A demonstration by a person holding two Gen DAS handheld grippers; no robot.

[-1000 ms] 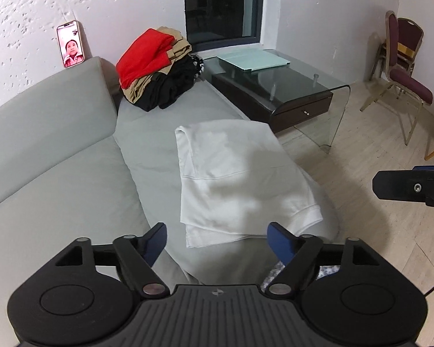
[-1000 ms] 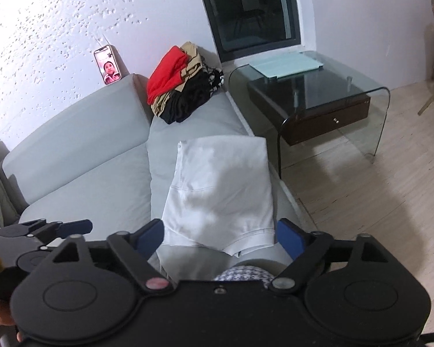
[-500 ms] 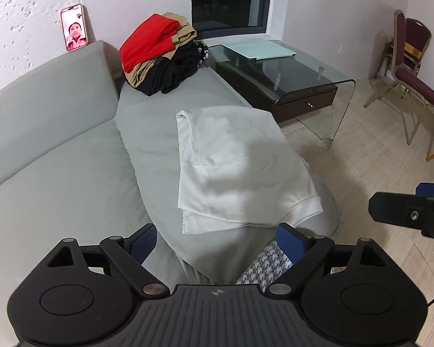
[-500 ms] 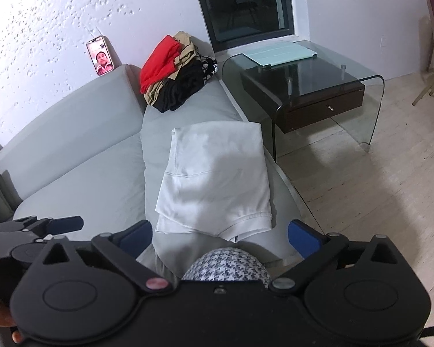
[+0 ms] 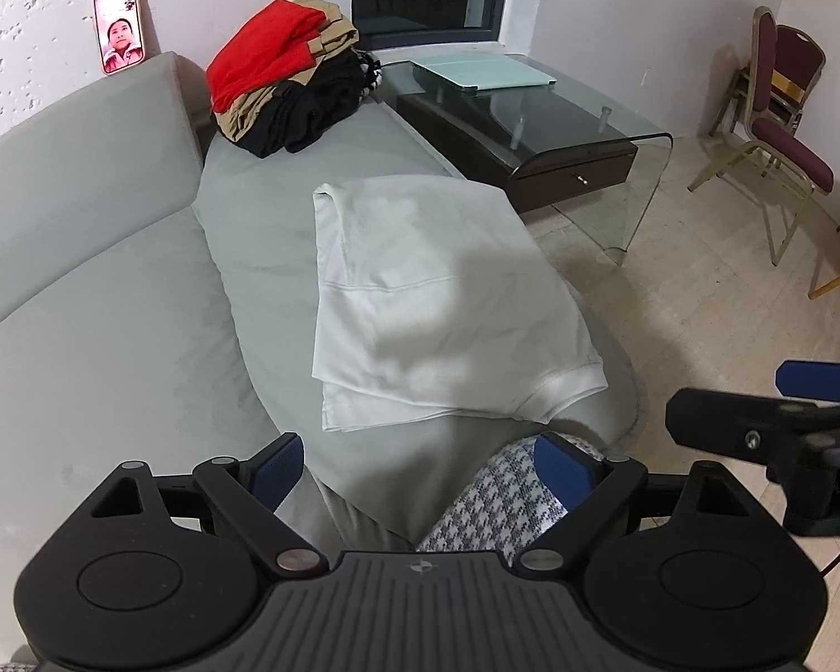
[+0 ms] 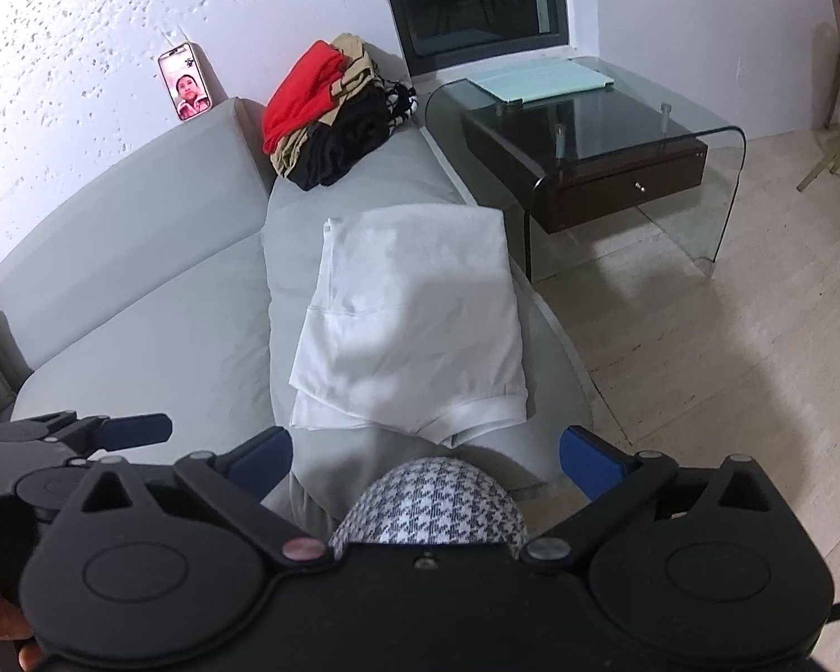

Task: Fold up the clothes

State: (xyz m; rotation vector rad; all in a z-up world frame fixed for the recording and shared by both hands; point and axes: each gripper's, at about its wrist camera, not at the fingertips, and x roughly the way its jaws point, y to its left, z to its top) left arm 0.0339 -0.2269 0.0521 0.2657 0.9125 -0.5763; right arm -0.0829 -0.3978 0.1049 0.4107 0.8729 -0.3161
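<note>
A folded white garment lies flat on the grey sofa seat, its ribbed hem toward me. My left gripper hangs open above the near end of the seat, clear of the garment, holding nothing. My right gripper is open too, held back from the hem over a houndstooth-clad knee. Each gripper shows at the edge of the other's view. A pile of folded red, tan and black clothes sits at the sofa's far end.
A glass coffee table with a pale green folder stands right of the sofa. A phone leans on the wall above the backrest. Maroon chairs stand at the far right on the pale floor.
Both grippers have drawn back and risen from the white garment, so it sits farther off. The houndstooth knee has come into view below. The garment itself has not moved.
</note>
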